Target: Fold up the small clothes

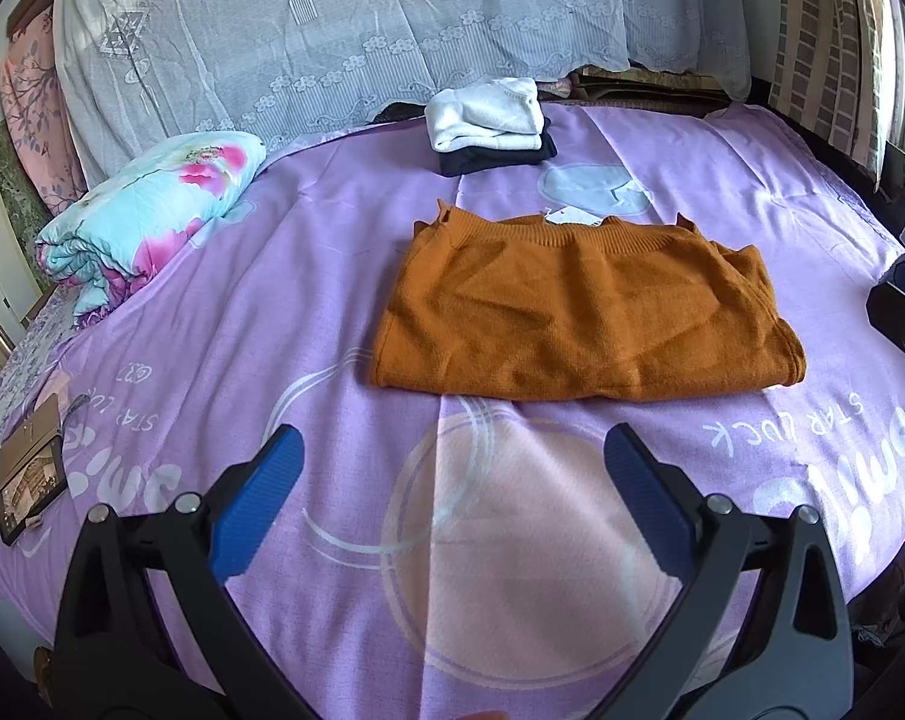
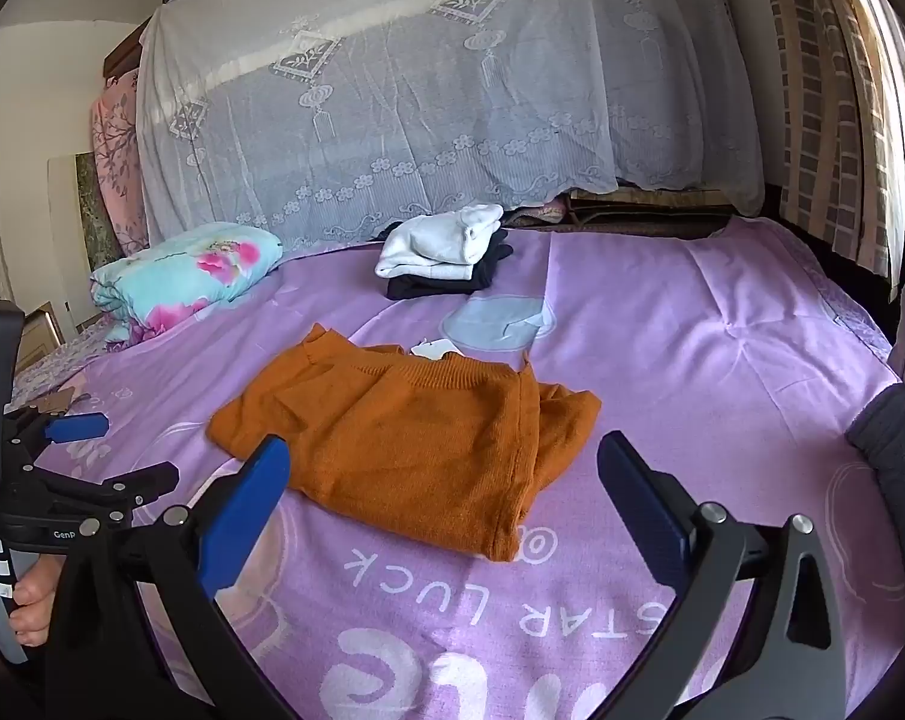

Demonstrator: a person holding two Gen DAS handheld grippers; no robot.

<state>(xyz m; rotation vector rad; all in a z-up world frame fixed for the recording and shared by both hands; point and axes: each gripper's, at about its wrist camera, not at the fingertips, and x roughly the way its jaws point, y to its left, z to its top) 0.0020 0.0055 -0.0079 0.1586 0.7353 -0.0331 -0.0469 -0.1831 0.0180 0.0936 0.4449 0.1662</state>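
While left-view-only: phone (image 1: 29, 495) bedside.

Each camera sat low behind its own gripper and looked forward across the purple bed sheet (image 1: 308, 276). Both saw the orange sweater (image 1: 578, 312) mid-frame. The right view sat nearer it and further right.

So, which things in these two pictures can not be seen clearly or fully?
- Orange sweater: both views, sleeves hidden under its own folds.
- White tag at the collar: both views, print too small to read.
- Dark garment: both views, mostly covered by the white garment on top.
- Phone: left wrist view, screen too small and distorted near the edge.
- Left gripper: right wrist view, cut off by the left edge.
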